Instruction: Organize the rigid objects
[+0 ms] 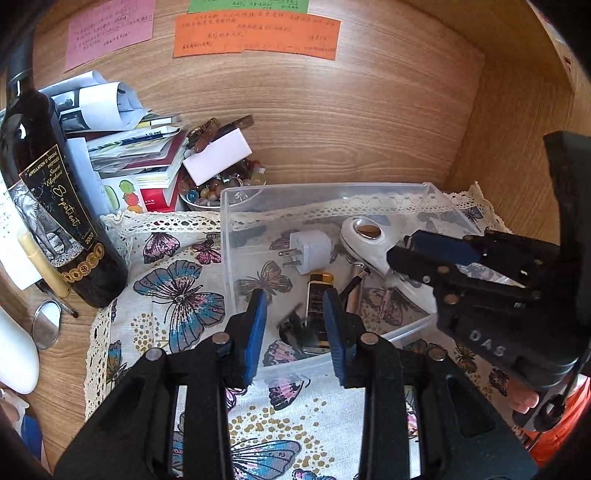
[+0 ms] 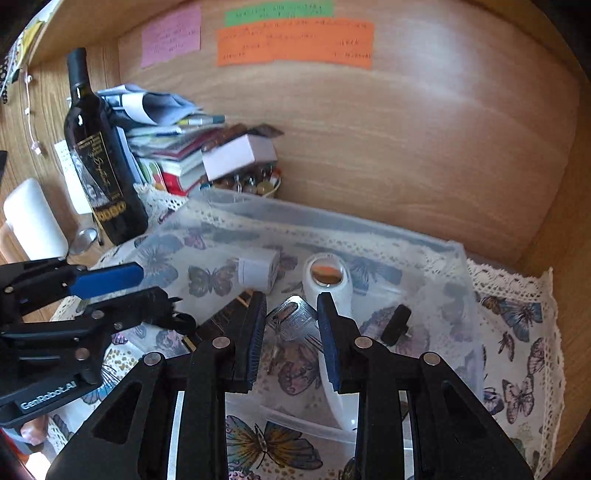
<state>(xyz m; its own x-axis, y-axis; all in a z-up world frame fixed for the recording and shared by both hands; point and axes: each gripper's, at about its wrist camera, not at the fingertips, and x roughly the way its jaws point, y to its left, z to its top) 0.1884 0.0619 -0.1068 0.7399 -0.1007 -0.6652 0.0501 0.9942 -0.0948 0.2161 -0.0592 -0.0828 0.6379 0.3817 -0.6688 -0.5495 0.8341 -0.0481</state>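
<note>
**Both tongs apart over the clear bin**

Nearest, in the left wrist view: left tongs (image 1: pixel 295 332), pads apart, nothing gripped, poised at the near wall of the bin (image 1: pixel 236 258). Just beyond the pads, inside the bin: a black-and-gold lighter (image 1: pixel 318 295) lying lengthwise, a small black piece (image 1: pixel 293 326) blurred beside it, a metal clip (image 1: pixel 356 291) to its right. Farther in: a white plug (image 1: pixel 308 249), prongs pointing left, and a white magnifier (image 1: pixel 364 240) lying on the bin floor. At right: right tongs (image 1: pixel 424 247), reaching in over the magnifier's handle, pads parted, clamped on nothing.

In the right wrist view: right tongs (image 2: pixel 291 332) apart above a silvery key (image 2: pixel 295 319), with the magnifier (image 2: pixel 327 280) touching the right pad's side. A black knob (image 2: pixel 397 325) farther right on the bin floor. Left tongs (image 2: pixel 147 288) entering from the left, also open.

Under the bin: a butterfly cloth (image 1: pixel 177 295) with lace edging, spread on the wooden worktop (image 1: pixel 62 362). Left of the cloth: a wine bottle (image 1: pixel 48 206), upright, with a small round mirror (image 1: pixel 46 325) near its base. Behind: a stack of books (image 1: pixel 140 162), a bowl of marbles (image 1: pixel 218 192), a white box (image 1: pixel 218 155) resting atop. Farthest, on the back panel: pink (image 1: pixel 110 29), orange (image 1: pixel 255 35) and green (image 1: pixel 247 5) notes.
</note>
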